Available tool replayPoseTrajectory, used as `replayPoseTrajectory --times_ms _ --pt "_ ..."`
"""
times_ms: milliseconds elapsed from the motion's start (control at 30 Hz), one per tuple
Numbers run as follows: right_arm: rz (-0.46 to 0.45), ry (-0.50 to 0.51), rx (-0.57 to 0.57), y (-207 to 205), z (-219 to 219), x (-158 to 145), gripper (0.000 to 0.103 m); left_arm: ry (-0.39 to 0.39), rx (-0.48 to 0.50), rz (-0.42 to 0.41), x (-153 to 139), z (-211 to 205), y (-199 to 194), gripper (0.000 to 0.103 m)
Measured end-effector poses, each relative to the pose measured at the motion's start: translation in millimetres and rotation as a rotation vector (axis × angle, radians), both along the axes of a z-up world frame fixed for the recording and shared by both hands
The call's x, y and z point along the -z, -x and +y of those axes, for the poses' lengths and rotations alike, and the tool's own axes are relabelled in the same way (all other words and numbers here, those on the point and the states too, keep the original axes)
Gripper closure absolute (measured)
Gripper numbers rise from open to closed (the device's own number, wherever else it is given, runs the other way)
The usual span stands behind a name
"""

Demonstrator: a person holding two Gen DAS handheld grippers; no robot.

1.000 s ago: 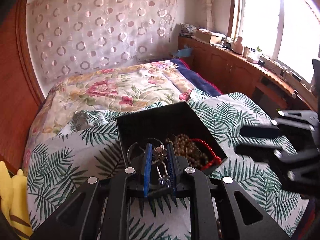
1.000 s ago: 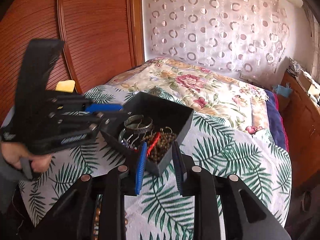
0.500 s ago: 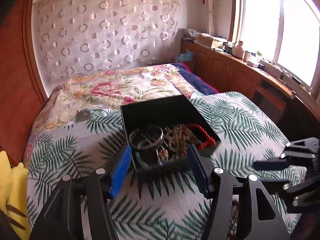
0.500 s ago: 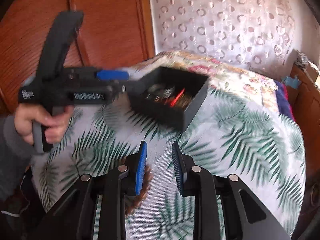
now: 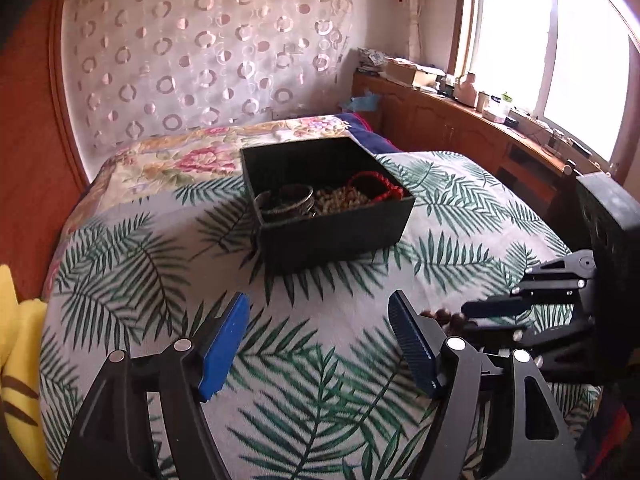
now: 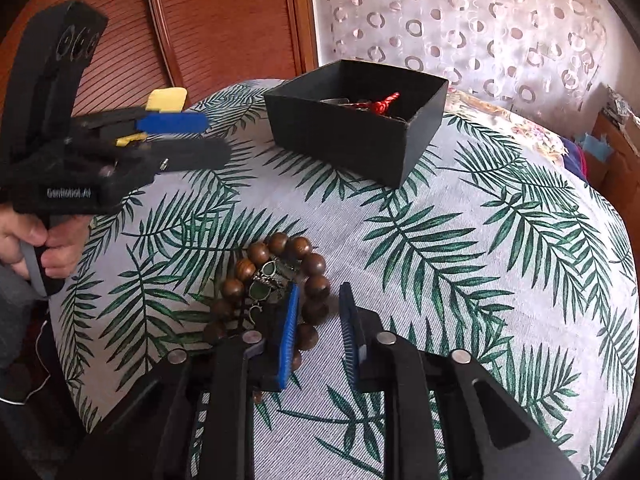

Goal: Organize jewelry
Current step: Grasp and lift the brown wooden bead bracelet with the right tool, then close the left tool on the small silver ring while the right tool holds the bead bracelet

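Observation:
A black open box (image 5: 328,216) stands on the palm-leaf cloth. It holds metal bangles (image 5: 286,200), pale beads (image 5: 340,200) and a red cord bracelet (image 5: 376,186); it also shows in the right wrist view (image 6: 356,124). My left gripper (image 5: 320,340) is open and empty, back from the box and above the cloth. My right gripper (image 6: 318,320) is open, low over the cloth. A brown wooden bead bracelet (image 6: 316,266) with a small green-stone metal piece (image 6: 268,276) lies by its left finger.
The cloth (image 6: 500,280) covers a rounded surface that drops off at its edges. A floral quilt (image 5: 180,160) lies behind the box. A yellow item (image 5: 18,344) is at the left. Wooden cabinets (image 5: 460,128) run under the window.
My left gripper opened, dropped a metal piece into the box and pulled back. My right gripper drew back from the box and came down over the wooden bead bracelet.

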State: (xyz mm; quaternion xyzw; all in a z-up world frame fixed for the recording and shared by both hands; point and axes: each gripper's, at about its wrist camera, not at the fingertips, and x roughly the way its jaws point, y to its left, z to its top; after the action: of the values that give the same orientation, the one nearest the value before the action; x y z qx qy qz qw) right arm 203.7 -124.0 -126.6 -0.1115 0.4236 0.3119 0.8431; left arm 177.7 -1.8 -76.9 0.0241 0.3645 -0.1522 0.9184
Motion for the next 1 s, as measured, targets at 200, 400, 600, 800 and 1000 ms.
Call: replayPoseTrajectory --times_ms 200,400,600,800,1000 --pt "-0.049 -0.022 -0.024 11 -1 -9 0.088 0.006 -0.002 0.034 10 6 4 0.033" --pt "-0.157 -0.095 -0.044 33 -5 -45 0.088 -0.003 0.015 0.057 20 1 7 0.033" --pt "-0.209 -0.134 -0.037 44 -17 -70 0.088 -0.001 0.044 0.069 23 -10 13 0.033" --pt "-0.240 -0.165 -0.015 58 -36 -87 0.088 -0.005 0.094 0.072 24 -27 22 0.033" --pt "-0.247 -0.152 0.029 60 -58 -87 0.088 -0.011 0.149 0.085 27 -49 27 0.033"
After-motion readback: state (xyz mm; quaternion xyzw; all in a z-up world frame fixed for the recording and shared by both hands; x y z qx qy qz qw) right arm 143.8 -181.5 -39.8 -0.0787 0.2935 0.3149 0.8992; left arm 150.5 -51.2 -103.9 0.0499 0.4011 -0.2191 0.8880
